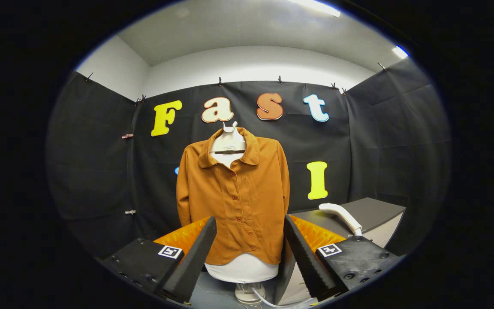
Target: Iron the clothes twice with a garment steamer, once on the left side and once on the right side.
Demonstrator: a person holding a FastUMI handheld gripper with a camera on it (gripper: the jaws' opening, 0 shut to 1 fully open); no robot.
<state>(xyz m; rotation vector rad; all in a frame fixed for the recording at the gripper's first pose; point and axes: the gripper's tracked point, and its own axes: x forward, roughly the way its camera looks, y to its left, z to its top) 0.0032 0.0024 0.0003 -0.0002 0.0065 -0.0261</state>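
Now, gripper (pixel 247 257): fingers spread wide, holding nothing.
Steamer (pixel 341 214): lies on the grey table (pixel 380 210), ahead and to the right, handle slanting toward the right finger.
Shirt (pixel 234 197): hangs straight ahead on the dummy (pixel 242 268).

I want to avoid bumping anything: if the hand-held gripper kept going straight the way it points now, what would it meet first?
Probably the orange shirt on the white mannequin; it sits straight ahead between the open hand-held gripper fingers. Depth is unclear.
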